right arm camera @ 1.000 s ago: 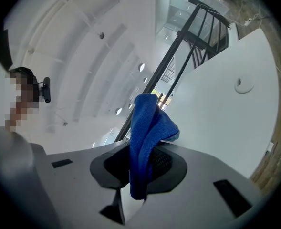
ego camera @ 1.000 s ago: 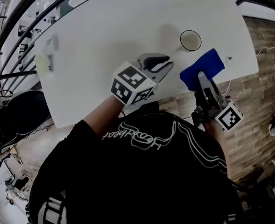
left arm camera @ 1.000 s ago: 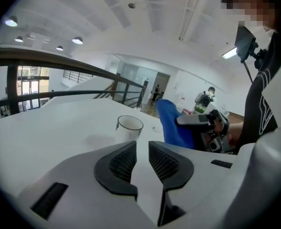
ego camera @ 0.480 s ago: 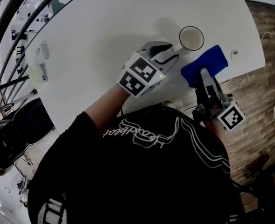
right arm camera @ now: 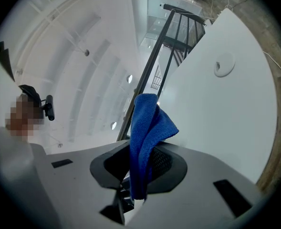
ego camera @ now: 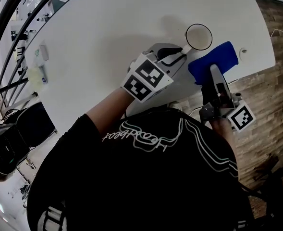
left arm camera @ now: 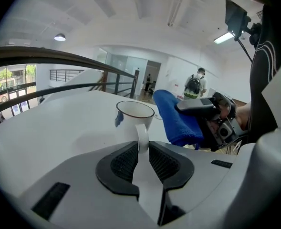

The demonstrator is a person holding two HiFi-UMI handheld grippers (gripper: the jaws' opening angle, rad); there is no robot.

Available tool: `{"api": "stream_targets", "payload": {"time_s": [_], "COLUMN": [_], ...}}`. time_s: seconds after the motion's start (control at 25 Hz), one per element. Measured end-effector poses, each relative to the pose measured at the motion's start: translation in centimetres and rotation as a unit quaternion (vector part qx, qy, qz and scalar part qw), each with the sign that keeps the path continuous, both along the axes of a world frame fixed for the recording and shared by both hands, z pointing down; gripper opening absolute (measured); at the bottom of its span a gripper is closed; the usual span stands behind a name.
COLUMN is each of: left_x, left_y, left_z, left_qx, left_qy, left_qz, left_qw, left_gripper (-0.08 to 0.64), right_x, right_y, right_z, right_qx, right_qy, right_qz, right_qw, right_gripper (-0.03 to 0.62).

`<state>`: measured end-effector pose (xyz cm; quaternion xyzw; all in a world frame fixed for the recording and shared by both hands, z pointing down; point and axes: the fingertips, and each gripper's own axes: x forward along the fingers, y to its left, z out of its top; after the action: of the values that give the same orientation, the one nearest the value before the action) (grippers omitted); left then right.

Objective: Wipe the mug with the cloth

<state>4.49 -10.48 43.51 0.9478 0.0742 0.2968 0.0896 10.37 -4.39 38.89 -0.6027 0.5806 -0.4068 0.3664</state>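
A white mug (ego camera: 199, 36) with a dark rim stands upright near the right end of the white table (ego camera: 107, 28). My left gripper (ego camera: 180, 52) reaches it from the near left. In the left gripper view the mug (left arm camera: 134, 114) has its handle between the pads (left arm camera: 123, 161). The jaws have just been closing and now pinch that handle. My right gripper (ego camera: 213, 73) hovers just right of the mug, shut on a blue cloth (ego camera: 213, 61). The cloth (right arm camera: 145, 128) hangs folded out of the jaws of the right gripper (right arm camera: 141, 151).
The table's near edge runs right under both grippers, with wood floor (ego camera: 268, 95) beyond it. A round grommet (ego camera: 242, 51) sits right of the cloth. Small items (ego camera: 40, 64) lie at the table's far left edge. A dark railing (left arm camera: 59, 61) curves behind the table.
My left gripper has moved forward to the mug and now has the handle between its jaws. The right gripper with the cloth has drifted slightly toward the mug.
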Motion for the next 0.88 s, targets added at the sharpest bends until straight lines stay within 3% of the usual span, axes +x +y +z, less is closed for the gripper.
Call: {"api": "stream_targets", "payload": {"time_s": [0.4,0.88], "left_x": [0.7,1.0], "left_y": [2.1,2.2], "left_z": [-0.3,-0.3], "left_qx": [-0.016,-0.050], "left_qy": [0.004,0.014], "left_qz": [0.025,0.025], "left_qw": [0.9996,0.9984], "left_gripper": [0.074,0.074], "right_x": [1.8,3.1], "right_y": [0.1,-1.2], "right_z": [0.0,2.0], "right_qx": [0.007,-0.045], "right_qy": [-0.019,0.027], "right_qz": [0.048,0.059], "right_qw": [0.999,0.997], "right_gripper": [0.064,0.064]}}
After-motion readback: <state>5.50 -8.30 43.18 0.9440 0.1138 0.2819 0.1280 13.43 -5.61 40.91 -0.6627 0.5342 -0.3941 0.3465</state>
